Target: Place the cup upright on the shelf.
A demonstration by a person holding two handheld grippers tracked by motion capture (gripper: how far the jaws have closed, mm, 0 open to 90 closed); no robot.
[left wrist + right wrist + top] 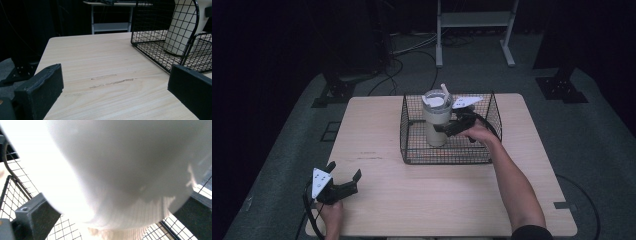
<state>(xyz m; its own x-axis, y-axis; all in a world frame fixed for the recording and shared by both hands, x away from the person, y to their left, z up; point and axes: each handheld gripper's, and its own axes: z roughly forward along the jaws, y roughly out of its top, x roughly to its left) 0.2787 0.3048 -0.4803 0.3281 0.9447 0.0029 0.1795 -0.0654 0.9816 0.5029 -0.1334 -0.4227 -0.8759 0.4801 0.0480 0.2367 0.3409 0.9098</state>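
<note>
A cream tumbler (435,122) with a lid and a straw stands upright inside a black wire basket (447,156) at the back middle of the wooden table (412,200). My right gripper (446,128) reaches into the basket from the right and is shut on the tumbler's lower body. In the right gripper view the tumbler (120,170) sits between the two jaws. My left gripper (344,170) rests open near the table's front left corner, holding nothing. Its view looks across bare wood toward the basket (155,47) and the tumbler (180,32).
A white metal frame (474,20) stands on the floor behind the table, with cables beside it. Black stand bases (334,92) (562,87) sit at the back left and back right. Faint scuff marks (112,82) cross the wood ahead of the left gripper.
</note>
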